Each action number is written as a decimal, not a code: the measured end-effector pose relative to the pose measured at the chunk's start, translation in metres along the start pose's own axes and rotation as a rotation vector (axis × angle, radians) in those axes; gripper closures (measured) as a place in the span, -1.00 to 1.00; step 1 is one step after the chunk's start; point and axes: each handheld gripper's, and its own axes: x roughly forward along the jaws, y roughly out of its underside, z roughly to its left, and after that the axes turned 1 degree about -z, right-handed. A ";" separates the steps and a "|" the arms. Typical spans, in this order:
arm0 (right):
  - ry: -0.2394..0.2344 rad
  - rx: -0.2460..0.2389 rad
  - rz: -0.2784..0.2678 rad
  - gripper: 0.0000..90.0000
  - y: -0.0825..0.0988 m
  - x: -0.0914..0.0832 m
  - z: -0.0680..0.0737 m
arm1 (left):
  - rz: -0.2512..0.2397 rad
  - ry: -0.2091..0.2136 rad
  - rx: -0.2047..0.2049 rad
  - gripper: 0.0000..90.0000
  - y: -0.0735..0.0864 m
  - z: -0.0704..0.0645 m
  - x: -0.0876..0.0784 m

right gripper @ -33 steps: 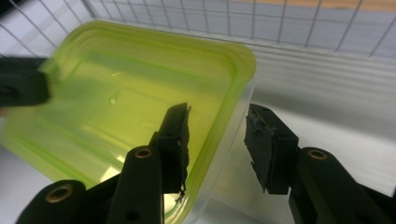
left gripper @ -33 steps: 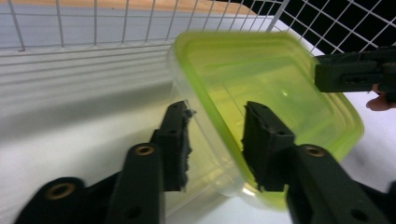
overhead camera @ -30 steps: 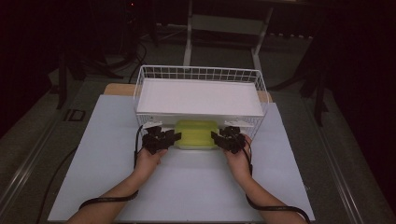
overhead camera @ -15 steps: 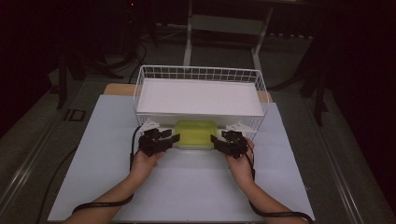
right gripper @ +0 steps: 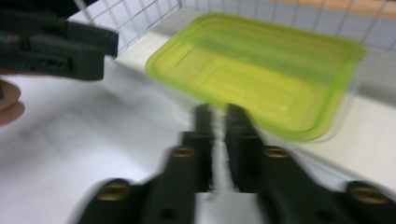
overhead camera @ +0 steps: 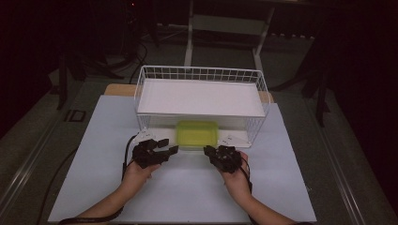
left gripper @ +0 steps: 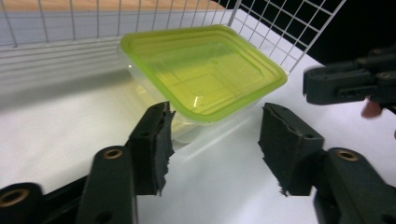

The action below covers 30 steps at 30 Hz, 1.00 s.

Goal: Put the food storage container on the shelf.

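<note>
1. Two grippers are sitting on the white worktop (overhead camera: 94,154), each a little short of the green-lidded container (overhead camera: 197,133).
2. Left gripper (overhead camera: 165,151): its jaws are standing apart, having just been opening, with nothing between them; the container is lying just ahead.
3. Right gripper (overhead camera: 210,151): its jaws have just been closing and are sitting together, empty.
4. The container is sitting under the wire basket (overhead camera: 202,75), between the grippers and beyond them.

I count one green-lidded container (overhead camera: 197,133), one white wire basket (overhead camera: 201,74), and one white board (overhead camera: 187,187) under it all. I hold two grippers: left gripper (overhead camera: 164,152), right gripper (overhead camera: 212,152).
</note>
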 end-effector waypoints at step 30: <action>0.040 -0.063 0.110 1.00 0.000 0.067 0.002 | -0.020 0.005 0.126 -1.00 0.014 0.001 -0.001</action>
